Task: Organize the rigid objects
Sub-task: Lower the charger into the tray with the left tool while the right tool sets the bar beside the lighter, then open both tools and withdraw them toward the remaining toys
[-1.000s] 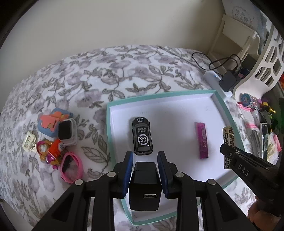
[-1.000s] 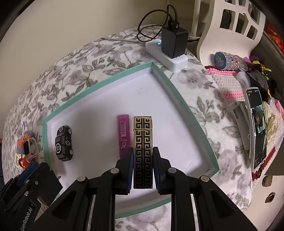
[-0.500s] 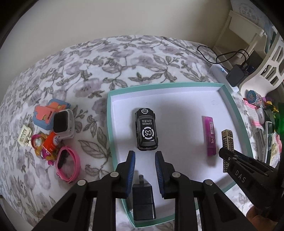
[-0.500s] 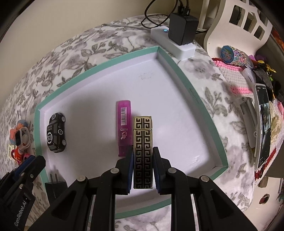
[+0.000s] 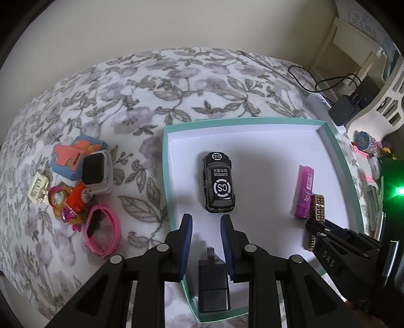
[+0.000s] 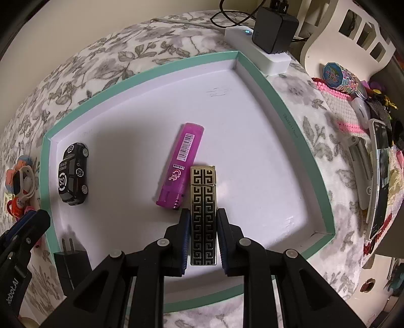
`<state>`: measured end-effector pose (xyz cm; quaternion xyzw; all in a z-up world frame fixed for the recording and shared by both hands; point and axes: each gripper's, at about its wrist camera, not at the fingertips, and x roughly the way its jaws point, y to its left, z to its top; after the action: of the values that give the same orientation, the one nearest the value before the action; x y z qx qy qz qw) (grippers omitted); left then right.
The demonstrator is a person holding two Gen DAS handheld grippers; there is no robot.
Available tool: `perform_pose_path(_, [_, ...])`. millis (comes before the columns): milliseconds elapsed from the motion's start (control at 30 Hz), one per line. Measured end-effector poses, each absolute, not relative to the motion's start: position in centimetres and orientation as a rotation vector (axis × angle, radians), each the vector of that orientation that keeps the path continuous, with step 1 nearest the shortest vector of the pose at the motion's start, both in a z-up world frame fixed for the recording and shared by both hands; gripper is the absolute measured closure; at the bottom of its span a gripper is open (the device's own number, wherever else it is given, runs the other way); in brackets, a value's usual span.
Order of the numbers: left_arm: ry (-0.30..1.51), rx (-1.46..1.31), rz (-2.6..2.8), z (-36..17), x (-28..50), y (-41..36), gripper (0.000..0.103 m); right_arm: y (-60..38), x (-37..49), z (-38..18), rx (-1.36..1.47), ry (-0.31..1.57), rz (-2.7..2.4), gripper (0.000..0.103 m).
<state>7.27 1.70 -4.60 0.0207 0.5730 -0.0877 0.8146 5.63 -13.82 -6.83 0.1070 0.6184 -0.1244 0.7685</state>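
The flat gold-and-black lighter with a Greek-key pattern point(image 6: 203, 214) is lying in the shallow white box lid with a teal rim point(image 6: 285, 111), toward its near right part, and the right tool point(image 6: 203, 222) is gripping it — the blue pads are pressing against its two long sides. Just to its left, the translucent purple plastic lighter point(image 6: 180, 166) is lying at a slight tilt, its lower end touching or nearly touching the patterned one; the view is not settling which.

The black plug-in USB charger block point(image 5: 214, 286) is resting in the lid's near left corner with its prongs pointing away from the camera. The left tool point(image 5: 206, 228) is hanging over it with its fingers spread apart and nothing between them — the charger is sitting lower in the frame, between the arms. Ahead of the fingertips, the small black toy car marked "CS" point(image 5: 219, 185) is standing on the lid's floor, well apart from both lighters.

The lid is sitting on a bed covered with a grey floral blanket point(image 5: 176, 83). To its left on the blanket, a cluster of small items is lying together: a white smartwatch point(image 5: 97, 171), a pink wristband point(image 5: 102, 232) and a cream hair clip point(image 5: 38, 188). Beyond the lid's far right corner, a white power strip point(image 6: 257, 49) is carrying a black adapter point(image 6: 275, 24).
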Motion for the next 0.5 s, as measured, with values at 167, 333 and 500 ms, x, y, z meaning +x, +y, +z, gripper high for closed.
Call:
perform_pose_path(167, [1.212, 0.042, -0.166, -4.1, 7.4, 2.2, 0.077, -13.5, 5.7, -5.7, 0.197, 1.322, -0.282, 0.072])
perform_pose_path(333, [1.2, 0.022, -0.145, -3.6, 7.6, 3.1, 0.076, -13.3, 5.7, -4.7, 0.207, 1.3, -0.27, 0.061])
perform_pose_path(500, [1.191, -0.004, -0.113, -3.2, 8.0, 4.3, 0.067, -12.5, 5.8, -3.9, 0.186, 1.278, -0.264, 0.051])
